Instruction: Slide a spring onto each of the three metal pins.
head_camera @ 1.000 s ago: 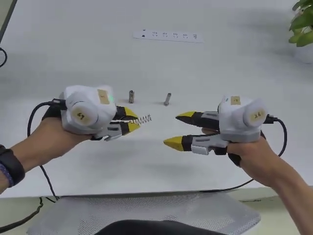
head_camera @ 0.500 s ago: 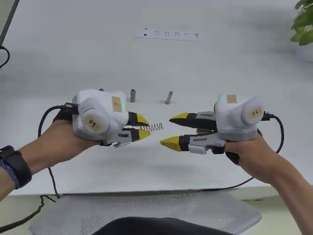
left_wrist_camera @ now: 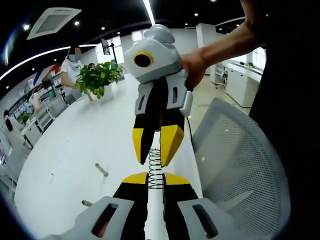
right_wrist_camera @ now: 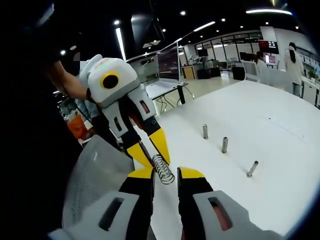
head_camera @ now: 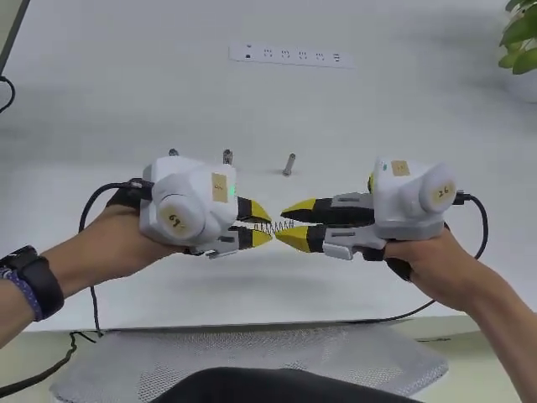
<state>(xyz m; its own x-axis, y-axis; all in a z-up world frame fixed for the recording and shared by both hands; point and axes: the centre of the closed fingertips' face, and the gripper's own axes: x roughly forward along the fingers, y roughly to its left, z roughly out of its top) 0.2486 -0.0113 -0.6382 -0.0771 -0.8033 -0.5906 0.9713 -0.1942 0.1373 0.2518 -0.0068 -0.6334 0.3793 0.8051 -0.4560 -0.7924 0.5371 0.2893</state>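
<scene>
A small coil spring (head_camera: 274, 225) hangs in the air over the table's front edge, and my left gripper (head_camera: 261, 227) is shut on its near end. In the left gripper view the spring (left_wrist_camera: 156, 167) sticks out from between my jaws (left_wrist_camera: 155, 180). My right gripper (head_camera: 289, 222) faces it tip to tip. Its jaws stand narrowly open around the spring's free end (right_wrist_camera: 163, 169), with the right gripper (right_wrist_camera: 166, 175) straddling the coil. Three metal pins stand on the white table behind: a left pin (head_camera: 173, 153), a middle pin (head_camera: 227, 156) and a tilted right pin (head_camera: 289, 164). All are bare.
A white power strip (head_camera: 289, 56) lies at the back of the table (head_camera: 377, 117). A potted plant (head_camera: 522, 38) is at the far right corner. A grey mesh chair (head_camera: 277, 361) sits below the front edge. Cables trail from both grippers.
Both grippers have come together at the middle. The left one carried the spring rightward, and the right gripper's jaws narrowed around its free end.
</scene>
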